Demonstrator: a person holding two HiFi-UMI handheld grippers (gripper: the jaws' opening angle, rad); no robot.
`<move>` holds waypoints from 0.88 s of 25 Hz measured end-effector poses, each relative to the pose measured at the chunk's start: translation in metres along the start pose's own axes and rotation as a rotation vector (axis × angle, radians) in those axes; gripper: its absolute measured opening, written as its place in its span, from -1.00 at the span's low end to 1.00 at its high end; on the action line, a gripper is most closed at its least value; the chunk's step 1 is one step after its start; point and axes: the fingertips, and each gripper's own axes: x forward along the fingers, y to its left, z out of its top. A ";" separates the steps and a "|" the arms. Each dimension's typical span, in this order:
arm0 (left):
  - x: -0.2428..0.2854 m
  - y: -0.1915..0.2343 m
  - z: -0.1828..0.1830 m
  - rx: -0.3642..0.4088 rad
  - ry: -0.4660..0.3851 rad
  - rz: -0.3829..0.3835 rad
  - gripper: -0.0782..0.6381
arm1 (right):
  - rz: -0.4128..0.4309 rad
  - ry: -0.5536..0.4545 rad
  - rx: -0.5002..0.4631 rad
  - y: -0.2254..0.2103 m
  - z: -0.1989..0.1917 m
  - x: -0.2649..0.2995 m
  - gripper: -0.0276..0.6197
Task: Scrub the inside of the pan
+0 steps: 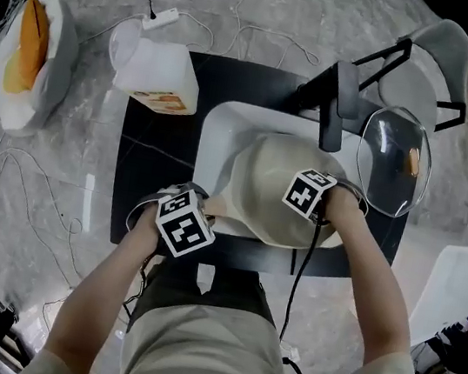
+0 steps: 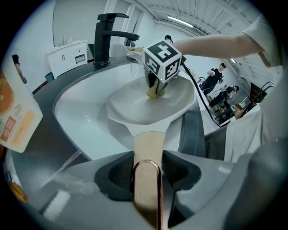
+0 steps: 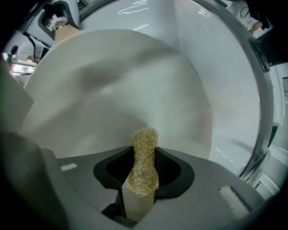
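1. Left gripper view: left gripper [image 2: 148,167] clamps the handle [image 2: 148,146] of the pan [image 2: 137,103], which lies ahead of its jaws, in the sink [image 2: 83,123].
2. Right gripper [image 3: 143,170] pinches a soft scrubber [image 3: 143,155], tip at the pan's inside.
3. Pan: probably rigid and slick; hold by the handle.
4. Long axis follows the handle, bowl pointing away from the left gripper.

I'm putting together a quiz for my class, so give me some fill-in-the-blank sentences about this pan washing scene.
1. The left claw grips the pan by its ____.
2. The right claw holds a tan scrubber inside the ____.
3. The pan is held over a white ____ with a black tap.
Missing words: handle; pan; sink.
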 end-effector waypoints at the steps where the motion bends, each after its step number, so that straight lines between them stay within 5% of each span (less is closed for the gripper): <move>1: 0.000 0.000 0.000 -0.001 -0.001 0.001 -0.22 | 0.051 0.018 -0.014 0.012 -0.005 -0.004 -0.46; 6: 0.000 0.001 -0.001 -0.001 -0.003 0.002 -0.22 | 0.277 -0.013 -0.053 0.064 -0.004 -0.033 -0.46; 10: -0.001 0.000 0.000 -0.003 -0.008 0.007 -0.22 | 0.449 -0.142 -0.081 0.110 0.028 -0.053 -0.46; 14: 0.000 0.000 0.000 0.000 -0.011 0.008 -0.22 | 0.571 -0.334 0.037 0.118 0.077 -0.069 -0.47; 17: -0.001 0.000 0.001 0.003 -0.010 0.007 -0.22 | 0.539 -0.503 0.099 0.104 0.117 -0.082 -0.47; 22: 0.000 -0.001 -0.001 0.010 -0.009 0.009 -0.22 | 0.249 -0.637 0.144 0.058 0.156 -0.075 -0.47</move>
